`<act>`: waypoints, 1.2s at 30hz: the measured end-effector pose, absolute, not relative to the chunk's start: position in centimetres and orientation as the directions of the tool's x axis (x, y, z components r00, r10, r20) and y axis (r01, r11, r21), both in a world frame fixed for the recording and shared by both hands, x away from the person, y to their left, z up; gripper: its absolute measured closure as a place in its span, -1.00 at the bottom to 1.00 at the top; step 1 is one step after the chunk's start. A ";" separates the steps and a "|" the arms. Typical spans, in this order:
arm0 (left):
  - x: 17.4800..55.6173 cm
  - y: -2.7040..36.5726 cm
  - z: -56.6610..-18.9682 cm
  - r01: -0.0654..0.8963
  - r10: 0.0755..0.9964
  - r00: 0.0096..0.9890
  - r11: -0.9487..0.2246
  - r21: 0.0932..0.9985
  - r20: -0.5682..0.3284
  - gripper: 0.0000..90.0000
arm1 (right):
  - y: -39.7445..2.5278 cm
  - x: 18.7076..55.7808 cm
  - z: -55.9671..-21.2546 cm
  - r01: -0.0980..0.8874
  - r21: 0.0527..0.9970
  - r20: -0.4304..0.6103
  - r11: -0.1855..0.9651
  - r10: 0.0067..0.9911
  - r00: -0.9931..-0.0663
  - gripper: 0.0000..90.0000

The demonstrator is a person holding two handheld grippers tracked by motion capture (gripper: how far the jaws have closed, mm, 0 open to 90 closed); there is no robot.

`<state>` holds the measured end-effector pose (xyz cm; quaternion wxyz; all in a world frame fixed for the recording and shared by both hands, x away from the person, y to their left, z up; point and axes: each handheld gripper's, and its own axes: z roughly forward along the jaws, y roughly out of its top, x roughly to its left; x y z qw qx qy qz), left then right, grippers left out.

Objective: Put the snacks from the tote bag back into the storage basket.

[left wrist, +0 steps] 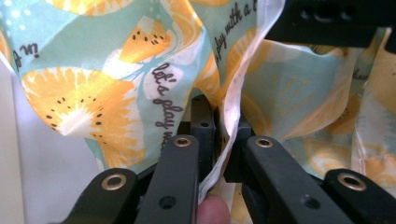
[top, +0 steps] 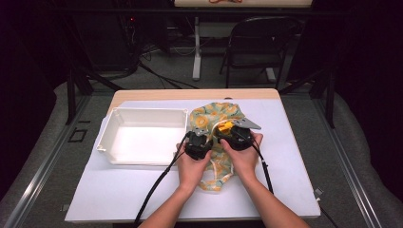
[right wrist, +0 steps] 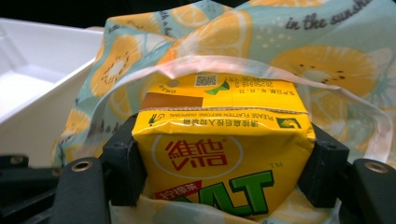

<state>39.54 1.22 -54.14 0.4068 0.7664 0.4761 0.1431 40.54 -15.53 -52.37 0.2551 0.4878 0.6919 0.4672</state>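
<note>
A thin bag printed with orange slices on pale blue (top: 219, 114) lies on the white table cover, right of a white bin. My left gripper (top: 200, 136) is shut on the bag's white-trimmed rim (left wrist: 232, 105), holding the mouth up. My right gripper (top: 227, 129) is shut on a yellow drink carton (right wrist: 223, 158) with red and green lettering. The carton (top: 225, 127) sits at the bag's mouth, with the translucent rim (right wrist: 219, 65) arching over its far end. In the left gripper view the right gripper's black body (left wrist: 329, 21) shows at top right.
An empty white rectangular bin (top: 142, 135) stands left of the bag, its wall close to my left gripper. The white cover (top: 285, 156) is bare to the right and front. Beyond the table's far edge are a black folding chair (top: 259, 45) and dark stands.
</note>
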 end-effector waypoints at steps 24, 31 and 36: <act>38.0 2.5 -51.6 0.559 0.792 0.568 -0.173 0.811 -0.223 0.52 | -17.2 37.0 -46.7 0.305 0.947 0.079 0.098 0.852 -0.518 -0.34; 36.8 3.1 -50.1 0.529 0.782 0.585 -0.168 0.832 -0.214 0.30 | -17.3 36.9 -46.1 0.305 0.947 0.084 0.096 0.846 -0.526 -0.34; 36.6 3.7 -49.3 0.516 0.764 0.603 -0.153 0.843 -0.230 0.15 | -17.4 36.5 -45.7 0.299 0.950 0.084 0.092 0.845 -0.527 -0.34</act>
